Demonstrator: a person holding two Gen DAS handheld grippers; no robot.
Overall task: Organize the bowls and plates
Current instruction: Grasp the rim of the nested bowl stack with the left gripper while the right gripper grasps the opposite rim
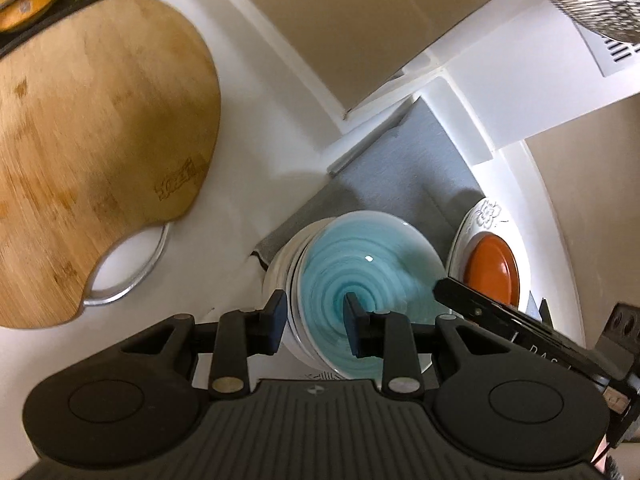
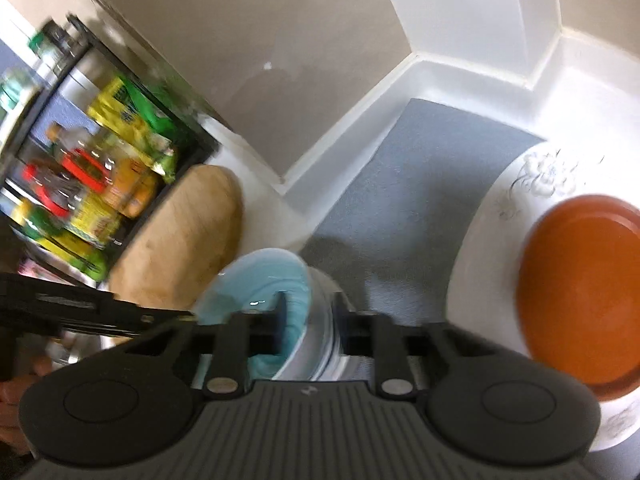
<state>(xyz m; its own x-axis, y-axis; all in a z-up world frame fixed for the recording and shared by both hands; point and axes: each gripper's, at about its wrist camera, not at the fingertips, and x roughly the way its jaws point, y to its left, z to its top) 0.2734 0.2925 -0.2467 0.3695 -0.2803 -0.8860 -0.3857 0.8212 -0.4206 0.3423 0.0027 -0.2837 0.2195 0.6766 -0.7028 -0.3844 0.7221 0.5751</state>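
Observation:
A stack of bowls with a blue swirl bowl [image 1: 360, 268] on top stands at the edge of a grey mat [image 1: 404, 168]. My left gripper [image 1: 314, 320] straddles the stack's left rim, one finger outside, one inside the blue bowl. My right gripper [image 2: 310, 320] straddles the opposite rim of the blue bowl [image 2: 260, 280], left finger inside, right finger outside; both look closed on the rim. An orange plate [image 1: 492, 272] lies on a white flowered plate [image 1: 486, 214] to the right, also in the right wrist view [image 2: 580, 292].
A wooden cutting board [image 1: 92, 152] lies left on the white counter [image 1: 260, 128]. A shelf of packaged food [image 2: 100, 176] stands behind it. A white wall corner [image 1: 480, 92] borders the mat.

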